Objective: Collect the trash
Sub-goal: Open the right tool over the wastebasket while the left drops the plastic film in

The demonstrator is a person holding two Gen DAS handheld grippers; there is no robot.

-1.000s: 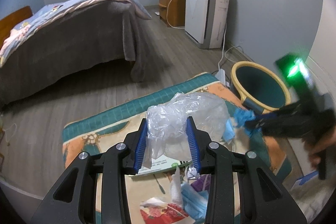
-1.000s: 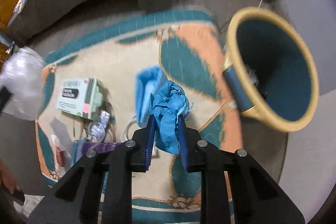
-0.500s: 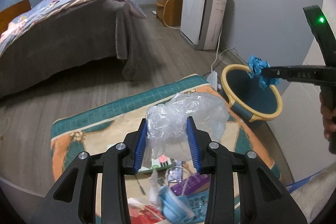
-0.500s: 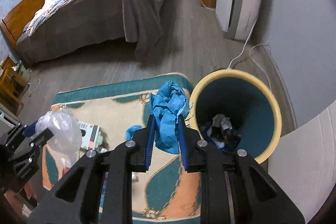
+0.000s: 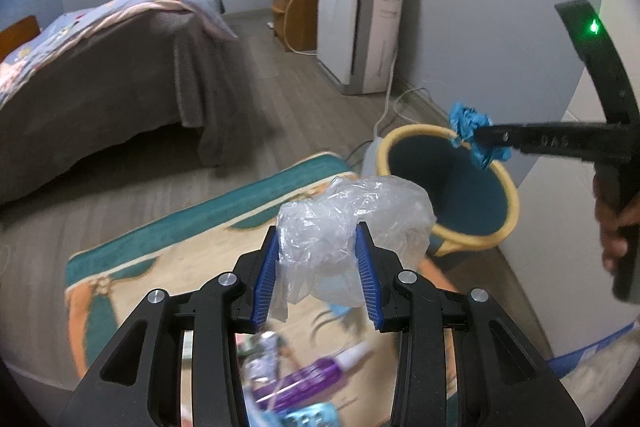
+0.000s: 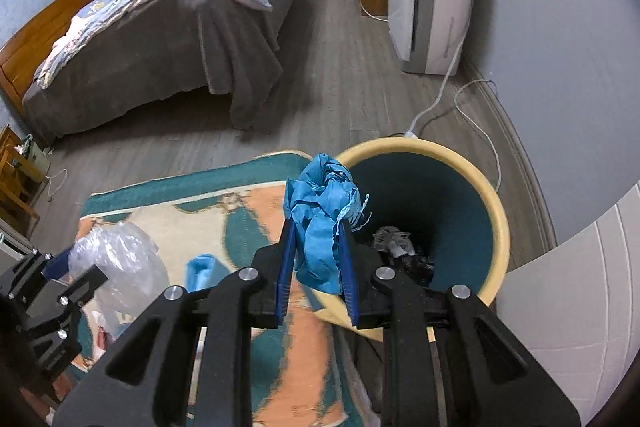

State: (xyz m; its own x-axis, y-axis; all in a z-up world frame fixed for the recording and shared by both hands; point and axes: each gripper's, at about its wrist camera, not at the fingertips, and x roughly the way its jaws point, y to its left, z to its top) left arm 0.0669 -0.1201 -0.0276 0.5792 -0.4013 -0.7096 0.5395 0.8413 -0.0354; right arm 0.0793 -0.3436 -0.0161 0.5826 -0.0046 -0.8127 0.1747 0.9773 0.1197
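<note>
Right gripper [image 6: 316, 247] pinches blue wad [image 6: 322, 223] at bin [image 6: 496, 227] rim, risking outside drop; left gripper [image 5: 318, 259] holds plastic bag [image 5: 352, 223].

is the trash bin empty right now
No, the bin already holds crumpled dark and white scraps at its bottom in the right wrist view.

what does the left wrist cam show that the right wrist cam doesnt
Only the left wrist view shows the purple tube on the rug and the hand holding the right gripper. Only the right wrist view shows trash already inside the bin and the wooden headboard. Both show the clear plastic bag in the left gripper, the blue wad, the bin, rug and bed.
</note>
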